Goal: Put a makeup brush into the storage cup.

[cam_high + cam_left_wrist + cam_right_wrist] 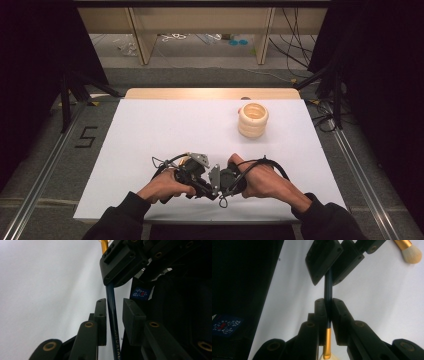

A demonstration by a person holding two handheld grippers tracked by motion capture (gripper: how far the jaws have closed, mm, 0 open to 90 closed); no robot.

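Both hands met low on the white table (150,130), left gripper (202,186) & right gripper (220,182) nose to nose, nearly touching, w/ cables looping off each. Left hand (162,186) wrapped its grip from the left, right hand (260,180) from the right; jaws & anything between them too small and dark to tell. A cream ribbed holder (253,120) stood upright far right, well apart from the grippers, near the table's wooden back edge (210,93).

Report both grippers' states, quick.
Left gripper: open, fingers either side of the brush handle, with a gap at one finger.
Right gripper: shut on the brush handle.
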